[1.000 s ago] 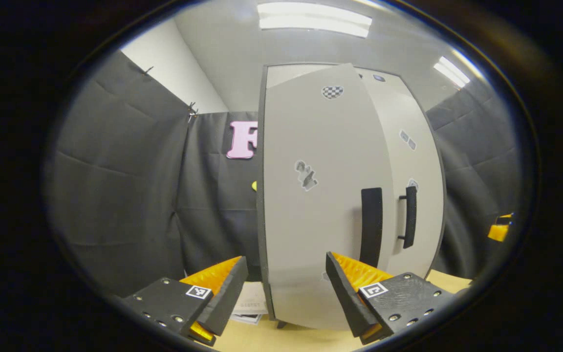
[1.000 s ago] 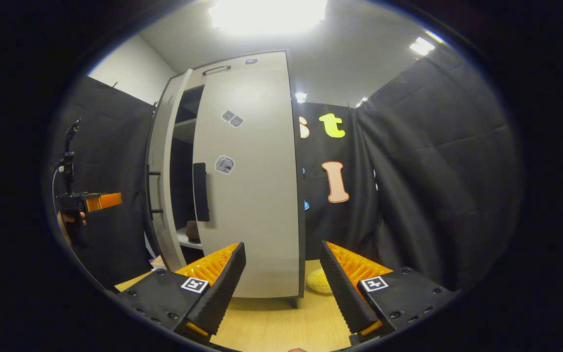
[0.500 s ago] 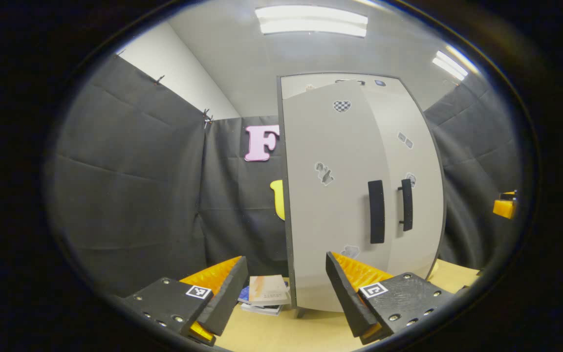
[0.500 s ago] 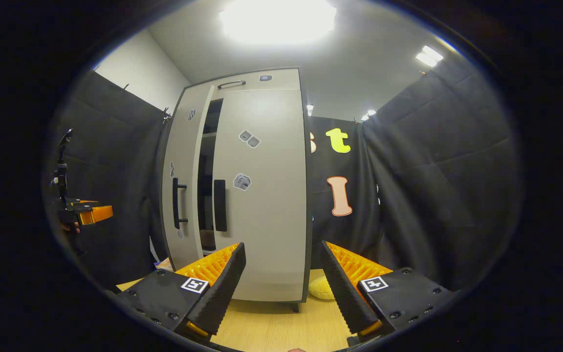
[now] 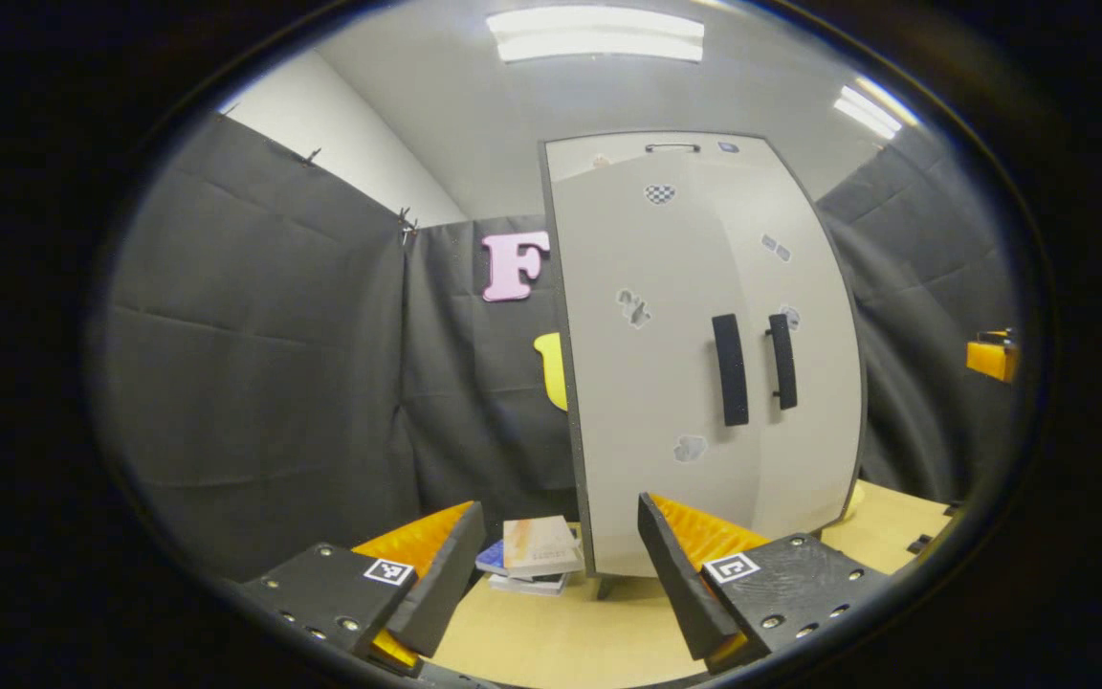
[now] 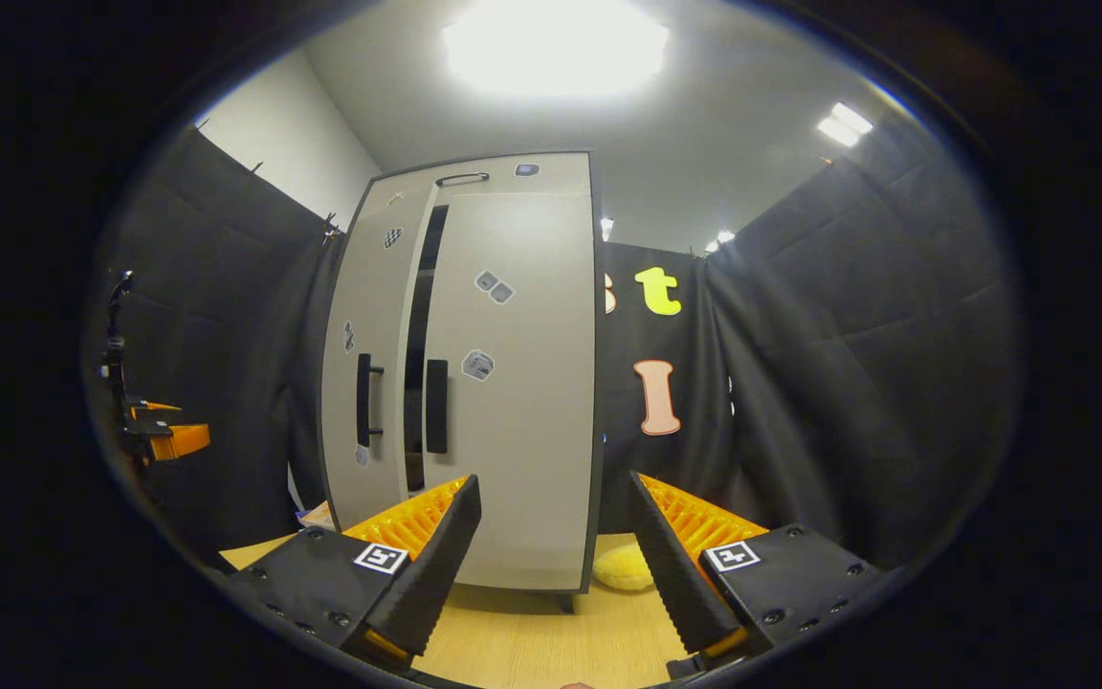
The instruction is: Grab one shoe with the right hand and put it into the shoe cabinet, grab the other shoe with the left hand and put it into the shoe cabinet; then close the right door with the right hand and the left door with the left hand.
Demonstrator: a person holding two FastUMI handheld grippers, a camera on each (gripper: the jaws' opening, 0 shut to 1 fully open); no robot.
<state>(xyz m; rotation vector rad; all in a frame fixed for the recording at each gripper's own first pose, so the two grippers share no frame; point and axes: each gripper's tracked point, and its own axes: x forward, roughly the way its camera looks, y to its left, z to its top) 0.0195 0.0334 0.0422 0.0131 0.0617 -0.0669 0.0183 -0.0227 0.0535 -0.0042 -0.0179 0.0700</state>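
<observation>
Since the earlier frames the left door [image 5: 656, 373] has swung nearly flush with the right door [image 5: 800, 364], and both grippers have drawn back from the shoe cabinet [image 5: 704, 153]. Left gripper view: the left gripper [image 5: 556, 565], jaws spread and holding nothing, faces the cabinet on the worktop [image 5: 551, 641]; books [image 5: 532, 555] lie beside it. Right gripper view: the right gripper [image 6: 551, 555], jaws likewise released, faces the cabinet [image 6: 513, 177], where a narrow dark gap separates the doors; a yellow cloth [image 6: 623, 566] lies at its foot.

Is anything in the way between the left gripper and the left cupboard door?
Nothing visible. The left gripper is open and empty, and just bare table lies between it and the left door. The books sit off beside the cabinet.
</observation>
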